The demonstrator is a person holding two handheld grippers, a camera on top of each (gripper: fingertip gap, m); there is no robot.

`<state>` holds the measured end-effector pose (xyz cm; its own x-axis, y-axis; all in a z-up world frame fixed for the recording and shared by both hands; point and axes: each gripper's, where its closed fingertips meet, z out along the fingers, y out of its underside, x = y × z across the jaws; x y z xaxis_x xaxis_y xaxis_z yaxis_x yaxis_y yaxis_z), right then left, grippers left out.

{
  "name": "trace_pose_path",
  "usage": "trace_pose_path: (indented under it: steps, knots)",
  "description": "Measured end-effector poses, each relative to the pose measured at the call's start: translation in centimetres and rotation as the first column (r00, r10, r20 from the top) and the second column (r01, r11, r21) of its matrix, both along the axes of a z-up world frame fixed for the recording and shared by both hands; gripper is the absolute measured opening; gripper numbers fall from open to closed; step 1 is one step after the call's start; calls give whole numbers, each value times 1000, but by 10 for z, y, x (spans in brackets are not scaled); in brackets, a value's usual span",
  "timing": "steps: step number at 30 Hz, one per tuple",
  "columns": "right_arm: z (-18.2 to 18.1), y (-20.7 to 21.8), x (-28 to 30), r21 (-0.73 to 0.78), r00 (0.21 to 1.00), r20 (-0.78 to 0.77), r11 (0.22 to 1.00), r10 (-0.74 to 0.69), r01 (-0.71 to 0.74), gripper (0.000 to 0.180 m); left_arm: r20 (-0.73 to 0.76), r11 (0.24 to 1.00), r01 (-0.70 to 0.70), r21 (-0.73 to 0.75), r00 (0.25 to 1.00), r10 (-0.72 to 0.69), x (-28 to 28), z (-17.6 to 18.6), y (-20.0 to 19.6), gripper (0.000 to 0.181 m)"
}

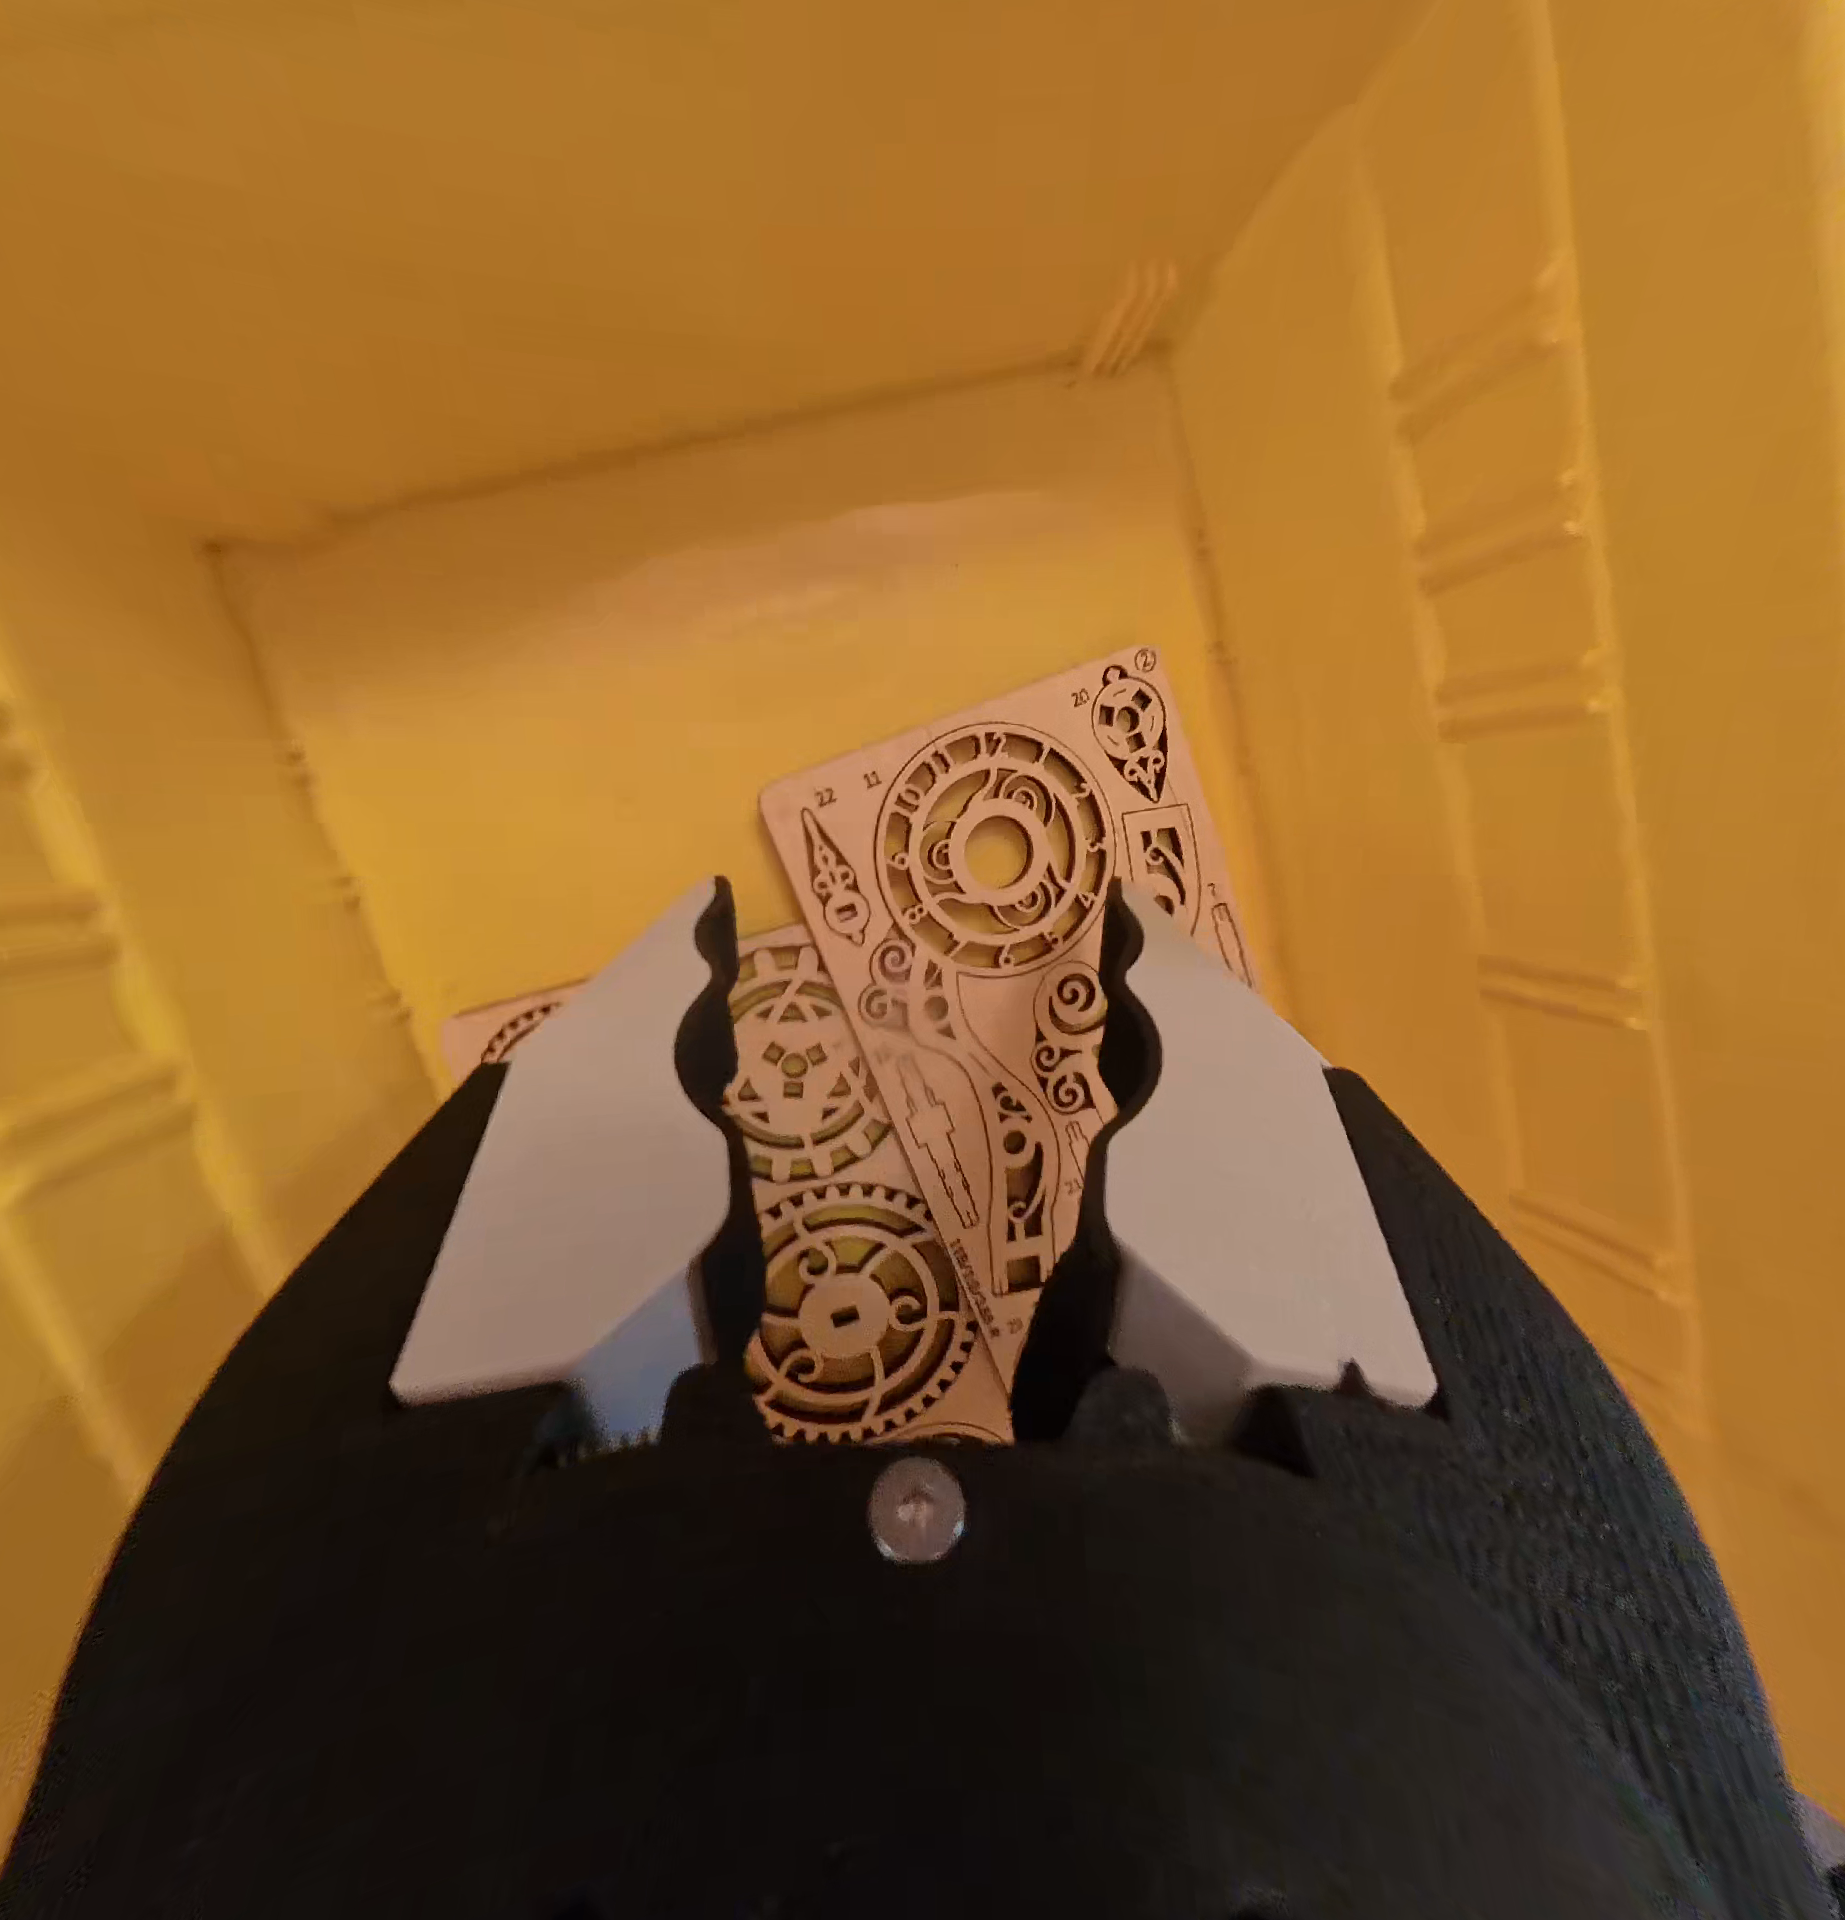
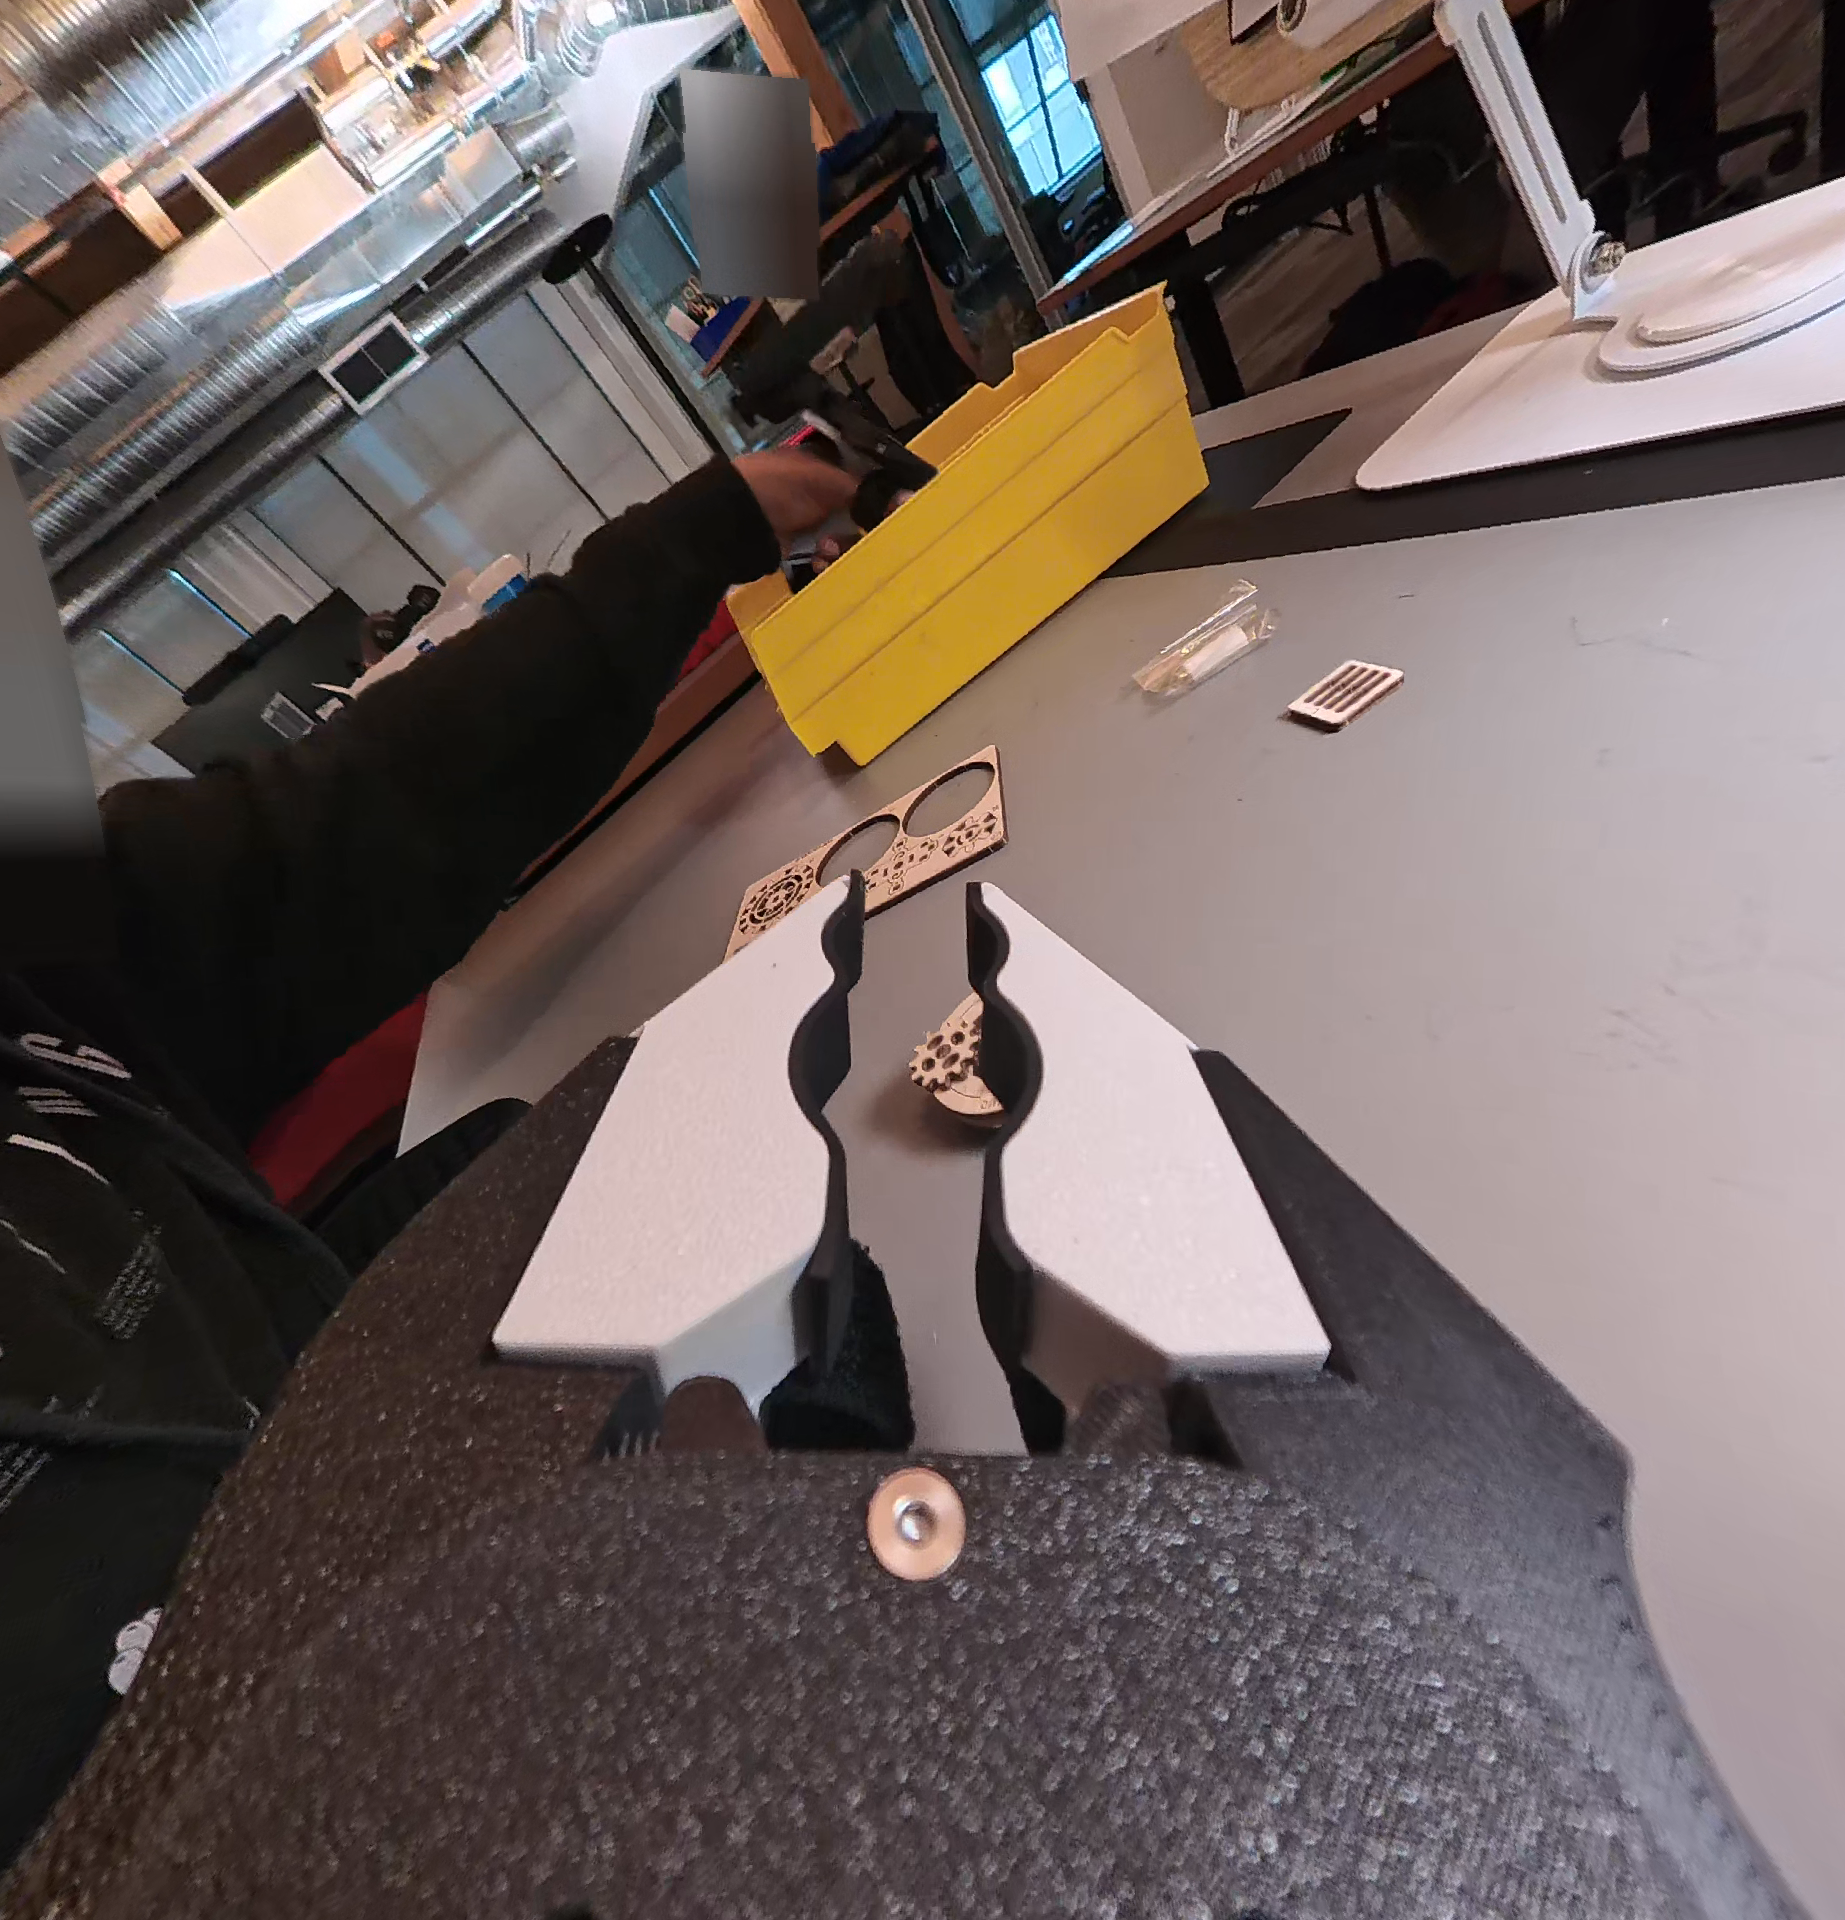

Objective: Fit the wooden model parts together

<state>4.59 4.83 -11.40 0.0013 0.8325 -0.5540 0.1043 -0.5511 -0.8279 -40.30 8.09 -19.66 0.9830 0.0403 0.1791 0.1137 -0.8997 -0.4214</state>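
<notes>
Low in the left wrist view, the left gripper [image 1: 918,904] hangs wide open inside the yellow bin [image 1: 689,312], over two overlapping wooden sheets [image 1: 1001,935] at mid-frame. These look thin, light and brittle at the fretwork, so grip a solid border edge. The right gripper [image 2: 913,894] stands narrowly parted and empty; a small gear piece [image 2: 944,1070] lies below it on the grey table [image 2: 1417,935], and a punched-out sheet [image 2: 876,842] lies beyond.

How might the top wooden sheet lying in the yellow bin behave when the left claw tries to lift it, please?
The top wooden sheet looks thin and flat, so probably light and fairly stiff. Its many laser-cut gaps suggest it could snap or shed parts if squeezed. Lying across another sheet on the yellow bin floor, it may slide rather than lift.
</notes>
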Motion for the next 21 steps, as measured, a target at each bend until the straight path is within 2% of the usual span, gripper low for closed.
trace_pose_path:
  steps: [4, 10, 12, 14, 21]
  knots:
    - [3, 0, 3, 18, 1000, 4, 1000, 0, 0, 17, -3, 995, 77, -71, 997, -77, 5, -13, 8, 61]
    - [3, 9, 12, 4, 1000, -6, 1000, -30, 30, 17, 62, 988, 101, -117, 994, -94, 6, -12, 4, 32]
    - [3, 10, 13, 2, 999, -11, 999, -32, 32, 17, 124, 993, 91, -70, 989, -81, 7, -5, 4, 17]
    - [3, 10, 12, 0, 999, -13, 1000, -30, 30, 17, 197, 997, 78, 0, 977, -77, 9, 8, 6, 10]
    - [7, 9, 9, 12, 1000, -16, 1000, -13, 13, 17, 316, 973, 94, 210, 935, -159, 20, 63, -3, 1]
